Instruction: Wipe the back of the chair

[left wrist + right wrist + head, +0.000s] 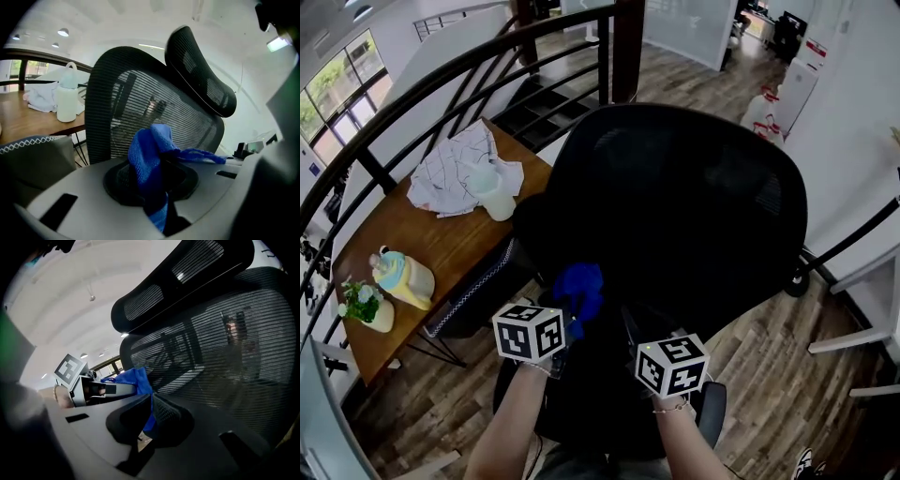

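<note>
Chair back (694, 206) mesh looks springy, so press lightly. Left gripper (157, 187) fingers pinch the soft blue cloth (147, 150); right gripper (140, 437) fingers sit slightly parted, empty.

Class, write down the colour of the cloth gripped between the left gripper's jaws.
Blue. The cloth shows best in the left gripper view.

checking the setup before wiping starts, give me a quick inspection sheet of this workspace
surface: mesh chair back, upright.
job's things: blue cloth, bunched, close to the mesh; contact unclear.
clutter: wooden table with white bottle, crumpled fabric, small plant.
grippers: left gripper jaws shut on the blue cloth; right gripper jaws slightly apart, empty.
cables: nothing seen.
surroundings: dark railing, wood floor.
</note>
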### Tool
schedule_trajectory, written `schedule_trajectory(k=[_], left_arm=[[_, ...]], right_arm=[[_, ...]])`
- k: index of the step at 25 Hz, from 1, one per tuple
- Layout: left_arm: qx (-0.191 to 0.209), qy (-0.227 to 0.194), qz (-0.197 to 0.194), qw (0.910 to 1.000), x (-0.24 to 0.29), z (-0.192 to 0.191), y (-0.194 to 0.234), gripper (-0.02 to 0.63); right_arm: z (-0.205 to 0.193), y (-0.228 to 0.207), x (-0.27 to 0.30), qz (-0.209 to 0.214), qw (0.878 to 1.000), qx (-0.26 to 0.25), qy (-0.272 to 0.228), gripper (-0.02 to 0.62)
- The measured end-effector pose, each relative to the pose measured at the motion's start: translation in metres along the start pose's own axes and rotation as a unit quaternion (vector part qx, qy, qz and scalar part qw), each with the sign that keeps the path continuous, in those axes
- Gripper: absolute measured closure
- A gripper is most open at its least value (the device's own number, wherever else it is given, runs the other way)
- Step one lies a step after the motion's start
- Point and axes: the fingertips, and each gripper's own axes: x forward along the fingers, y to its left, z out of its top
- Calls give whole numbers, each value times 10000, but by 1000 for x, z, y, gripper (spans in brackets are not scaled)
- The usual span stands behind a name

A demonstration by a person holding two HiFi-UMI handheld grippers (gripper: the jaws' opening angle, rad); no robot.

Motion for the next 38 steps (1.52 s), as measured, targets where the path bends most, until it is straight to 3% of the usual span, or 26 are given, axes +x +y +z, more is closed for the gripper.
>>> schedule_trajectory(k=[11,15,19,29,38], left_arm=[[-146,-139,577,9981,-23,6,52,531],[-207,-195,583,9979,-27,1,51,531],[-306,-237,325,9987,-24,-7,35,531],[45,-127,-529,9985,4,-32,-58,531],[589,425,-1610,9843,44,-72,-173,531]], right_arm=[[-4,7,10,76,9999,-55,129,565],[-8,-3,-3,-66,9999,-22,120,565],[-11,-21,-25,-340,9994,59,78,565],[-30,-69,-102,-1117,9930,352,-156,565],[-52,-102,-167,-1675,9830,644,-380,565]])
